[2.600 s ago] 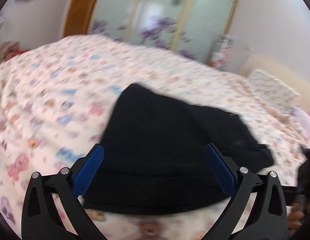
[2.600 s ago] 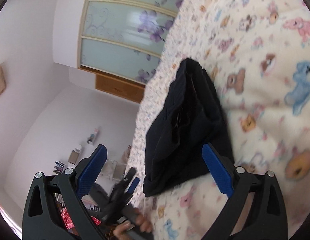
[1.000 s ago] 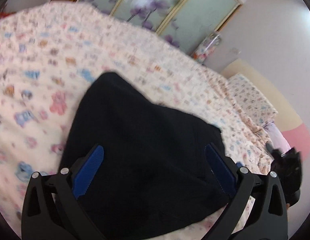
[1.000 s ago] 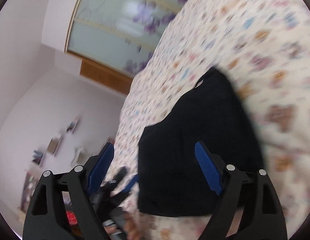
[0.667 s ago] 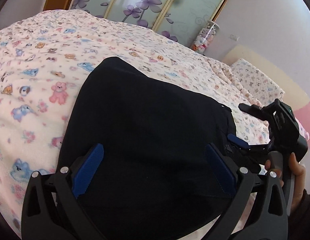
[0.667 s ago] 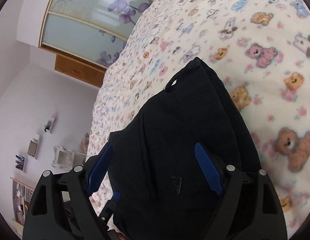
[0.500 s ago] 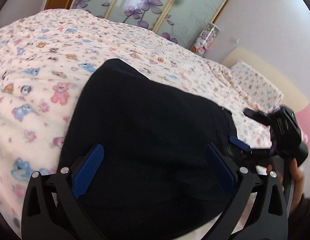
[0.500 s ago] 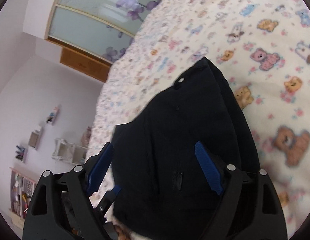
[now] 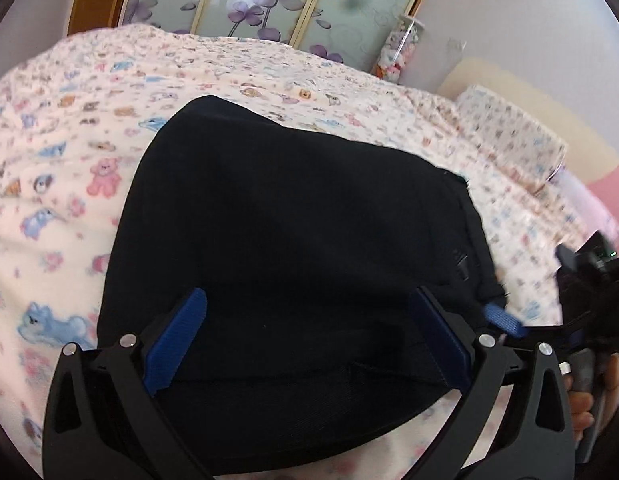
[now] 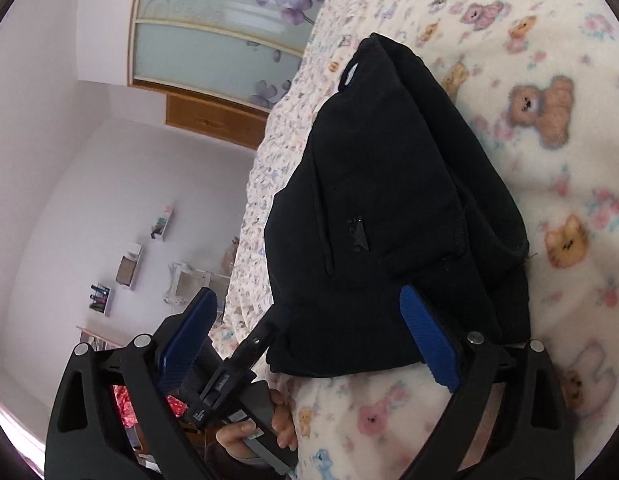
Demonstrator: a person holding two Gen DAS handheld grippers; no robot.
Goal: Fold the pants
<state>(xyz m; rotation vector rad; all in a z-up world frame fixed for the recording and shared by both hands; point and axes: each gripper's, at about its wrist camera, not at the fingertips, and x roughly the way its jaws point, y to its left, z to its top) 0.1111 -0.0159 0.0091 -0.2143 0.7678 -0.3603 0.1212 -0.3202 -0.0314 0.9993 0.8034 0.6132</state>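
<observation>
- Since half a second ago the right gripper (image 10: pixel 309 336) has dropped nearer the bed (image 10: pixel 549 40), and its jaws have just been opening; the pants (image 10: pixel 389 208) lie below and beyond them, unpinched.
- The pants are black, folded into a thick, rounded bundle lying flat on the bed's animal-print cover.
- In the right wrist view a small logo sits near the bundle's middle, a pale tag shows at its far tip toward 12 o'clock, and stacked layers edge its 3 o'clock side.
- In the left wrist view the pants (image 9: pixel 293 240) fill the centre, with a straight folded edge across the near end at 6 o'clock.
- The left gripper (image 9: pixel 309 336) angles down over the near edge, its blue pads spread wide and pinching nothing.
- The right gripper points along the bundle, its pads wide apart.
- At 7 o'clock in the right wrist view a hand (image 10: pixel 261 428) grips the left tool's handle.
- At 4 o'clock in the left wrist view a hand (image 9: pixel 589 396) holds the right tool, one blue pad near the pants' corner.
</observation>
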